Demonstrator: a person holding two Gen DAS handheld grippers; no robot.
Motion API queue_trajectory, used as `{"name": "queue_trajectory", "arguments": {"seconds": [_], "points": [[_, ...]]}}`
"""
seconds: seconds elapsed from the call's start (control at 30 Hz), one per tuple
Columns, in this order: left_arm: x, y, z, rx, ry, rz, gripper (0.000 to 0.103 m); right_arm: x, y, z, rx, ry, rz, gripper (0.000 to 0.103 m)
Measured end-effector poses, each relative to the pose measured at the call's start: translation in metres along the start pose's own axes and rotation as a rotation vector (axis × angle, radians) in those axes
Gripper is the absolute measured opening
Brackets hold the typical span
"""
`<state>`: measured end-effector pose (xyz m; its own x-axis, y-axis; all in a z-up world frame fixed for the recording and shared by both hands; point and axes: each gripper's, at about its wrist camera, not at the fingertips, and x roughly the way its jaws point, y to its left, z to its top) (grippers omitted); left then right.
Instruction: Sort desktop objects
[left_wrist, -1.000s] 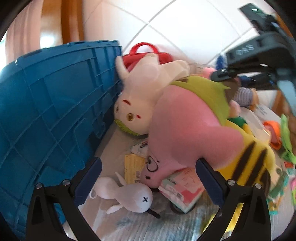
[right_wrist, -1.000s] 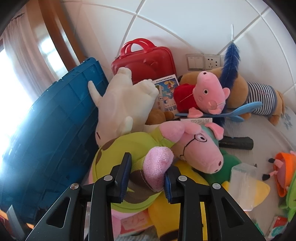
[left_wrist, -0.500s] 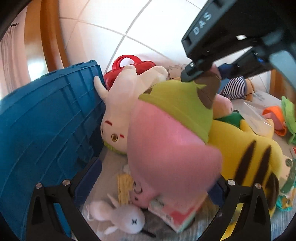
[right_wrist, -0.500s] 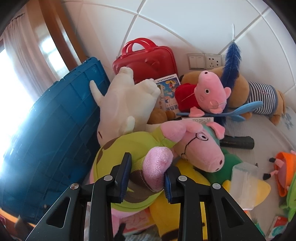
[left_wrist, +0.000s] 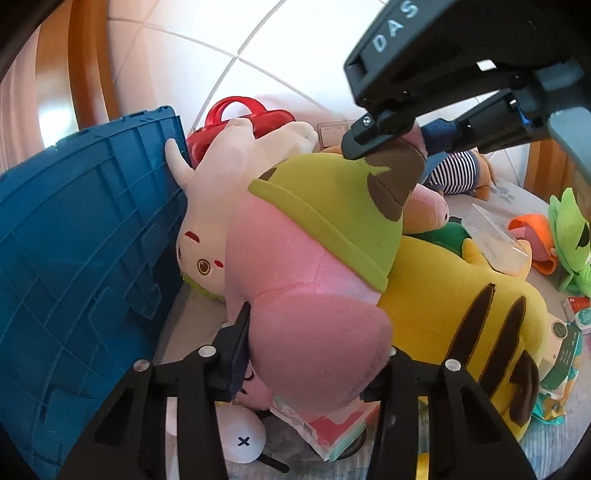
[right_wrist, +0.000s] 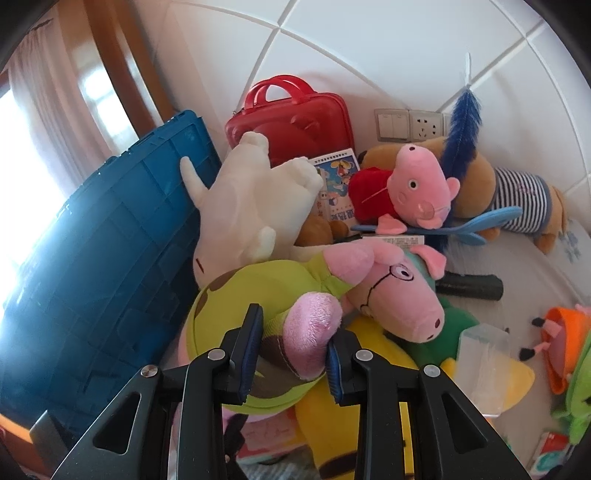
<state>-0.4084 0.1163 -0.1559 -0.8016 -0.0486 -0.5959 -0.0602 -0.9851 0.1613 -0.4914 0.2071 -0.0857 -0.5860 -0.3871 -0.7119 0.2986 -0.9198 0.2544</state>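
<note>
A pink pig plush (right_wrist: 399, 291) in a green dress with brown spots (left_wrist: 332, 206) lies on top of a pile of toys. My right gripper (right_wrist: 291, 332) is shut on its fuzzy pink arm; in the left wrist view it reaches in from the upper right. My left gripper (left_wrist: 310, 369) has the pig's fat pink leg (left_wrist: 317, 347) between its jaws. The jaws are closing and the pads press into the leg, with the right pad partly hidden behind it.
A tall blue crate (left_wrist: 74, 258) stands at the left with a white plush (left_wrist: 221, 206) leaning on it. A yellow striped plush (left_wrist: 461, 314) lies under the pig, and a small white bunny (left_wrist: 240, 439) lies below. A red case (right_wrist: 295, 122) and other plushes line the tiled wall.
My left gripper has moved in around the pig's leg, and its jaws have gone from wide open to closed on the leg. The right gripper keeps its hold and has not moved.
</note>
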Motion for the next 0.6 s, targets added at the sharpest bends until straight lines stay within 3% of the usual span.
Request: {"name": "queue_trajectory", "arguments": {"seconds": [0.6], "points": [[-0.047,-0.006,0.012,0.055,-0.081,0.015,0.041,-0.049,-0.002,0.000,0.038,-0.079,0.041,0.023]]}}
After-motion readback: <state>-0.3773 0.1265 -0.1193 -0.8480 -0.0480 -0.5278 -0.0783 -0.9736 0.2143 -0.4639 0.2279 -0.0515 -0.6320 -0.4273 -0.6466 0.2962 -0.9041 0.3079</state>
